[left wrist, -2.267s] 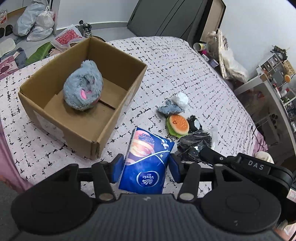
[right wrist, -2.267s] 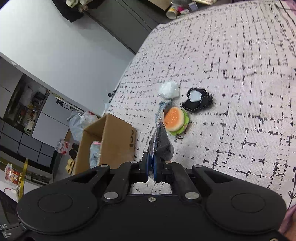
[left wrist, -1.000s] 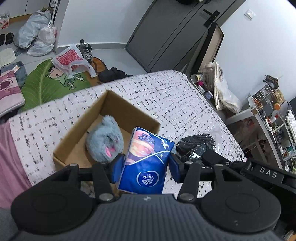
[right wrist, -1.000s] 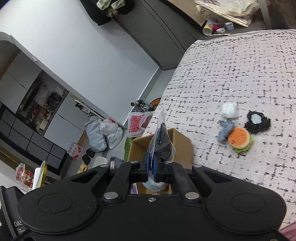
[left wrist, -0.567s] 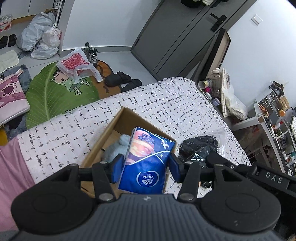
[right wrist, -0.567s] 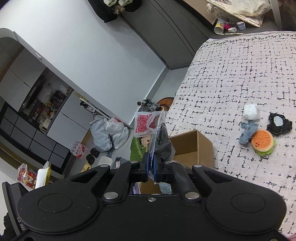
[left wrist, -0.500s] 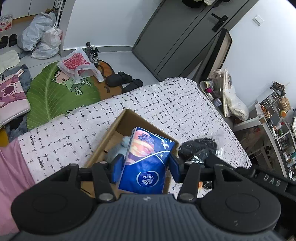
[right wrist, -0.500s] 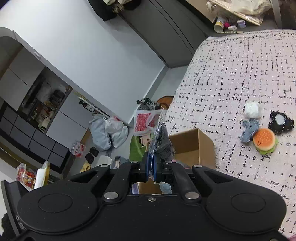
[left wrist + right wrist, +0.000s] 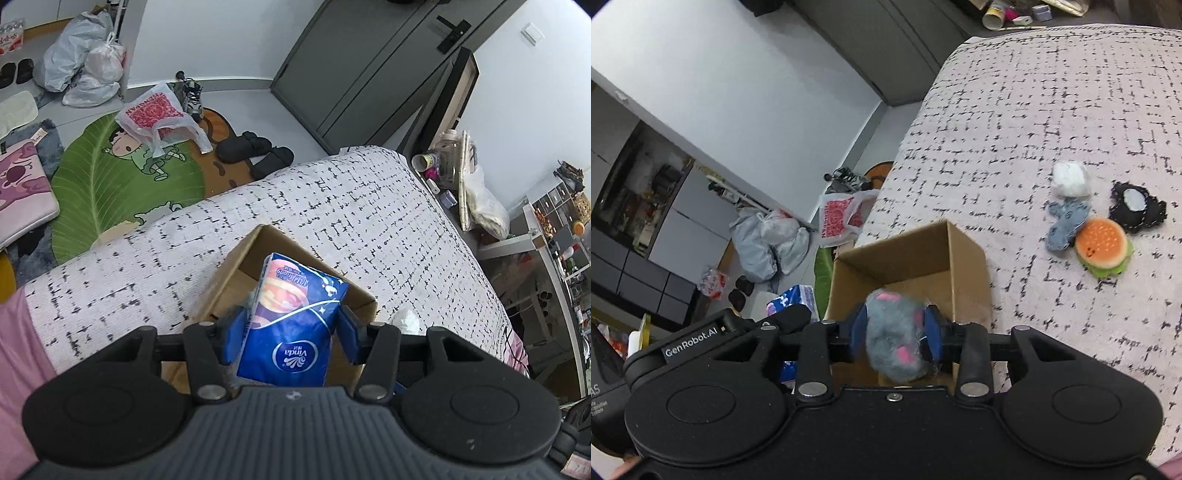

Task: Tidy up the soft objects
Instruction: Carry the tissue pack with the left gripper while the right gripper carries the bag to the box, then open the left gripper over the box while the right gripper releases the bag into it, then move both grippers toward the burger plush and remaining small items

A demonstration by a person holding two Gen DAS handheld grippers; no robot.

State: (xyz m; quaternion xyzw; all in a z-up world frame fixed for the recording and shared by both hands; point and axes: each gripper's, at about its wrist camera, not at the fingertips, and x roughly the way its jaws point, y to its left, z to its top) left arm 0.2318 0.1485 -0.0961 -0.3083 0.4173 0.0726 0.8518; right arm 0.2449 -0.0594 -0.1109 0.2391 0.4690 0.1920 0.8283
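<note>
My left gripper [image 9: 291,326] is shut on a blue Vinda tissue pack [image 9: 295,321] and holds it above the cardboard box [image 9: 236,262] on the bed. My right gripper [image 9: 894,334] is open above the same box [image 9: 923,251]; the grey plush toy [image 9: 894,343] in the box shows between its fingers. The clear bag of black items it held is out of sight. On the bedspread to the right lie a burger plush [image 9: 1102,247], a grey-blue plush [image 9: 1065,221], a white soft item [image 9: 1069,179] and a black pouch [image 9: 1136,203].
The bed has a pale bedspread with black dashes [image 9: 351,206]. Beyond its edge the floor holds a green leaf rug [image 9: 110,177], plastic bags [image 9: 81,70] and slippers [image 9: 255,151]. A cluttered shelf [image 9: 554,221] stands at the right.
My right gripper has opened and the clear bag of black items has left its fingers and the view. Both grippers have moved over the box, with the tissue pack still held.
</note>
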